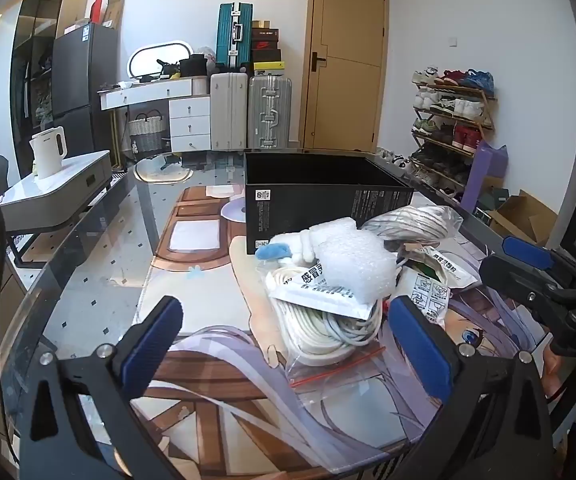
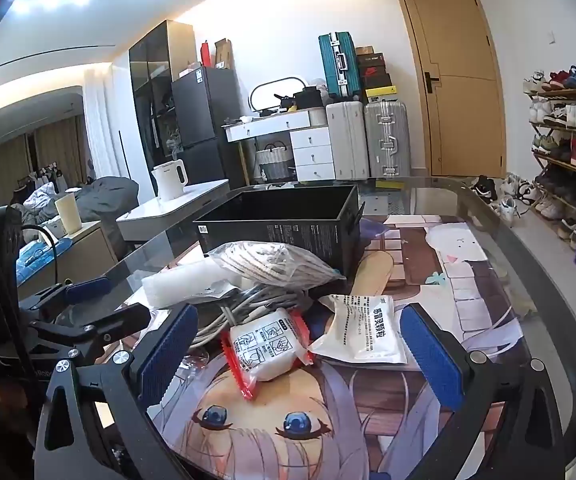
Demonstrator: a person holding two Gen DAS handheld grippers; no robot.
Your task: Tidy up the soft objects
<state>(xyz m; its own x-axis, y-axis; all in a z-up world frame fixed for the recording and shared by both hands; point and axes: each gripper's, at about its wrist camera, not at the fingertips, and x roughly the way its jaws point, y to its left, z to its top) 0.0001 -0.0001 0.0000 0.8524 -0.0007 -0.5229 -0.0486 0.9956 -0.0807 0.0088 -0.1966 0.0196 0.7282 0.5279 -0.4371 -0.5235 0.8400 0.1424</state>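
Note:
A pile of soft things lies on the glass table in front of an open black box [image 1: 320,196], which also shows in the right wrist view [image 2: 283,220]. In the left wrist view I see a bubble-wrap wad [image 1: 352,260], a small white plush with a blue part [image 1: 283,250], a bagged white cable coil [image 1: 328,328] and a white sachet [image 1: 320,292]. My left gripper [image 1: 283,344] is open, low, just before the coil. In the right wrist view a red-edged packet [image 2: 265,346] and a white sachet [image 2: 364,332] lie between the fingers of my open right gripper [image 2: 300,348]. A bagged rope coil [image 2: 271,262] lies behind.
An anime-print mat [image 2: 288,420] covers the table under glass. A side table with a white kettle [image 1: 49,152] stands to the left. Suitcases [image 1: 247,112], a door and a shoe rack [image 1: 448,120] are beyond. The right gripper's body [image 1: 544,284] shows at the right of the left view.

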